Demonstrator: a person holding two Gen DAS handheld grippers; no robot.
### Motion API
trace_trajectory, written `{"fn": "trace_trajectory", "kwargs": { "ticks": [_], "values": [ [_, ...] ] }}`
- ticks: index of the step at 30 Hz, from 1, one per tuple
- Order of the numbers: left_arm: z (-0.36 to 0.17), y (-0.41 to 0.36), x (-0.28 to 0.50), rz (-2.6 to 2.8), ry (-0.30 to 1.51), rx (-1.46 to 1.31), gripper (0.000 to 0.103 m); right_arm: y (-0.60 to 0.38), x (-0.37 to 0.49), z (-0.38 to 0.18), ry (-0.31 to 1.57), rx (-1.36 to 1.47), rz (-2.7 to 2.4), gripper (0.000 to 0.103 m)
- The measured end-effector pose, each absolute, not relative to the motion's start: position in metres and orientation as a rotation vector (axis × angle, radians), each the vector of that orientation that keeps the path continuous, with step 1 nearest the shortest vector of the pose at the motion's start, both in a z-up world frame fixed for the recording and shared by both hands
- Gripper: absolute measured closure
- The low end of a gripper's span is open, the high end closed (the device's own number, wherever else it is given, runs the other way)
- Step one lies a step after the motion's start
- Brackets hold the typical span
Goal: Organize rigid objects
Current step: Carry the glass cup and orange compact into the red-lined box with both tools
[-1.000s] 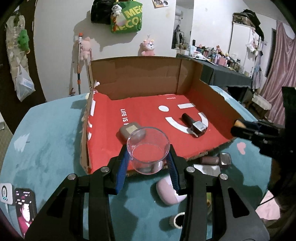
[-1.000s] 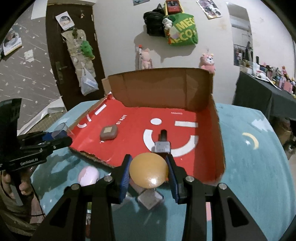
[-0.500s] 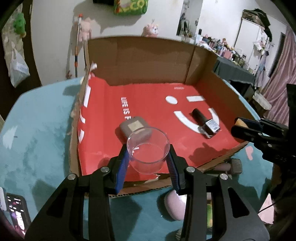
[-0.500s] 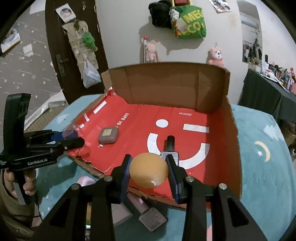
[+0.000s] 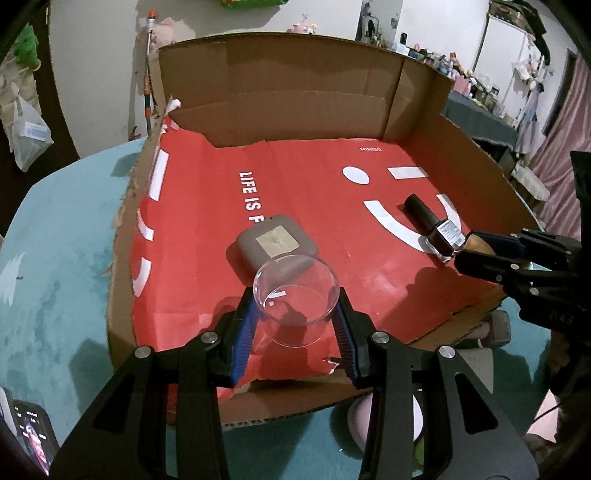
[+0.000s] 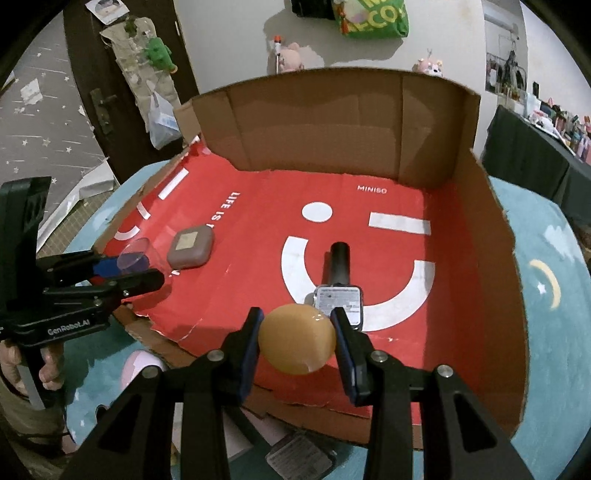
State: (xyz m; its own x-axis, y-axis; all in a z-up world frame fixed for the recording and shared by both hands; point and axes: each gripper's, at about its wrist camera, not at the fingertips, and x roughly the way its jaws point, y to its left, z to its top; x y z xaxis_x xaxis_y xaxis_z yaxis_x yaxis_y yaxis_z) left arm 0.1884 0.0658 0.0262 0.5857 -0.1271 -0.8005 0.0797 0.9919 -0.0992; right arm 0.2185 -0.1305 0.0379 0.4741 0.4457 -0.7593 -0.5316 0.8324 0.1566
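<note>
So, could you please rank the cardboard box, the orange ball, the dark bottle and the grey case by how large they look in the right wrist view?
1. Cardboard box, by far the largest.
2. Orange ball and dark bottle: look alike, and the ball is nearest the camera, so I won't rank them.
3. Grey case, smallest, though farther off.

I see a home bedroom: pink plush toys [image 6: 289, 55] against the white wall, a green tote bag [image 6: 373, 16] hanging, a cluttered dark dresser [image 5: 476, 110].

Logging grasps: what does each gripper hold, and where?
Left gripper: clear cup, pinched across its side walls. Right gripper: tan egg-shaped ball, at its sides.
</note>
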Motion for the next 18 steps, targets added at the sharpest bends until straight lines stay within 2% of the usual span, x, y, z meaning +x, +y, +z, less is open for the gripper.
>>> {"fn": "trace_trajectory", "kwargs": {
  "ticks": [8,18],
  "values": [
    [0.012,0.055,0.203,-0.144,0.992,-0.041,0.065,-0.116,0.222,0.029,0.937,-0.116,0.65,0.063],
    [0.01,0.062,0.215,-0.113,0.975,-0.059,0.065,-0.113,0.231,0.022,0.925,-0.141,0.592,0.063]
  ]
}}
